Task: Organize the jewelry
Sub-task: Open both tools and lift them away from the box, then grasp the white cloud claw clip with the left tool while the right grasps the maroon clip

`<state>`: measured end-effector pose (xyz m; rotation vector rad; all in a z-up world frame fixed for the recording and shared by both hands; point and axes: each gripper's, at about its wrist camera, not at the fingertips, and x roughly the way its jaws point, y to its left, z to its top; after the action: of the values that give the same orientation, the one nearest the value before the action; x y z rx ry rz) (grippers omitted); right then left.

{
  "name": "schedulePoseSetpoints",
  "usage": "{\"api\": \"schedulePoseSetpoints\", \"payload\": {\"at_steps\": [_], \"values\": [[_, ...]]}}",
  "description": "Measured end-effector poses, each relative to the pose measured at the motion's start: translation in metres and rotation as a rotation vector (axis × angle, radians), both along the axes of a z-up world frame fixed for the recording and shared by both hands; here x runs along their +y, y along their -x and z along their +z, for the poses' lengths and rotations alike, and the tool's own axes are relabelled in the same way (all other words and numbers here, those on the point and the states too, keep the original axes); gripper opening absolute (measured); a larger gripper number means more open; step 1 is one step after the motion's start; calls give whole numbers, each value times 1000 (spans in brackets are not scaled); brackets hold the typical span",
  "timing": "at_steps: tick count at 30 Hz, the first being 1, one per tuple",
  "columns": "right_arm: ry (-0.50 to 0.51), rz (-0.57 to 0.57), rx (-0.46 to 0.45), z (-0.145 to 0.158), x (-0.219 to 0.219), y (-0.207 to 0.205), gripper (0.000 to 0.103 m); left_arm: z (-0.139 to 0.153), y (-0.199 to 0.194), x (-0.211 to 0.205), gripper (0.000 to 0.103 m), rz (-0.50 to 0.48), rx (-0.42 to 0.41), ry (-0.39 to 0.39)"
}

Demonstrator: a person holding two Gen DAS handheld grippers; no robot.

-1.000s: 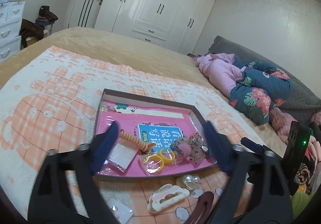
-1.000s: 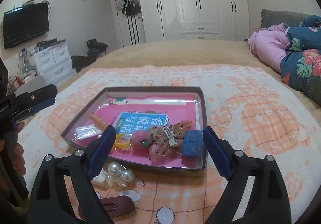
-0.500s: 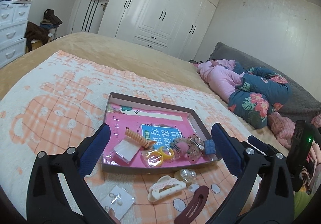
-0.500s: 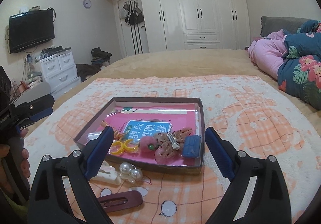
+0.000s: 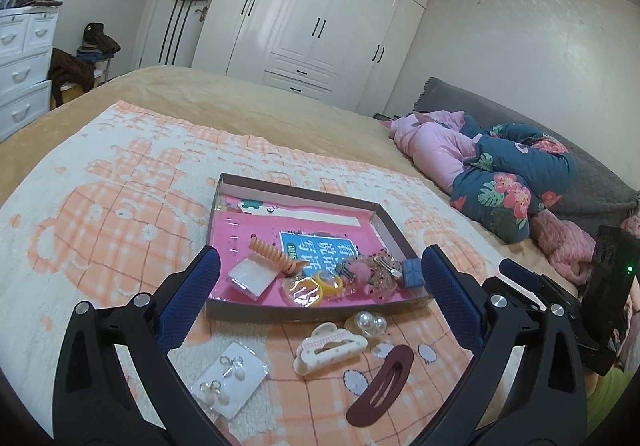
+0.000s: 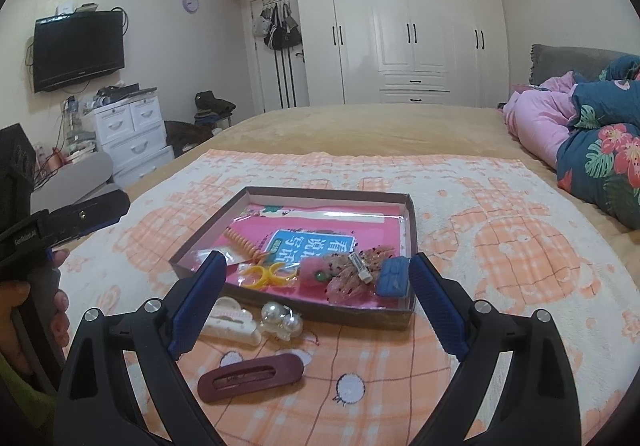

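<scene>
A shallow brown box (image 5: 298, 199) (image 6: 411, 234) with a pink liner lies on the blanket. It holds an orange spiral tie (image 5: 271, 254), yellow rings (image 6: 265, 273), a pink pompom clip (image 6: 316, 270), a blue piece (image 6: 393, 278) and a small white packet (image 5: 252, 276). In front of the box lie a cream claw clip (image 5: 330, 348) (image 6: 230, 321), pearl pieces (image 5: 370, 322) (image 6: 280, 320), a maroon snap clip (image 5: 382, 386) (image 6: 250, 376) and an earring card (image 5: 228, 380). My left gripper (image 5: 320, 282) and right gripper (image 6: 316, 286) are both open and empty, held above the near items.
An orange-and-white blanket (image 6: 520, 246) covers the bed. Pink and floral bedding (image 5: 492, 178) is piled at the right. White wardrobes (image 6: 400, 34) stand behind, and white drawers (image 6: 128, 134) under a TV at the left.
Both grippers have pulled back and up from the box. More of the loose items in front of the box show, including the earring card. Both stay open.
</scene>
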<state>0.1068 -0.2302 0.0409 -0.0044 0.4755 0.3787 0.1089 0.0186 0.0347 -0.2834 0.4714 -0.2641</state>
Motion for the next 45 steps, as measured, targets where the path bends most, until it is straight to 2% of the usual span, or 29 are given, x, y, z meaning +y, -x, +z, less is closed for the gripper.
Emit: {"api": "schedulePoseSetpoints", "payload": {"at_steps": [25, 45], "values": [[49, 26, 75, -31, 10, 42, 90, -23, 29, -7, 92, -29, 43, -66], [52, 79, 171, -58, 32, 53, 90, -45, 51, 5, 92, -29, 70, -100]]}}
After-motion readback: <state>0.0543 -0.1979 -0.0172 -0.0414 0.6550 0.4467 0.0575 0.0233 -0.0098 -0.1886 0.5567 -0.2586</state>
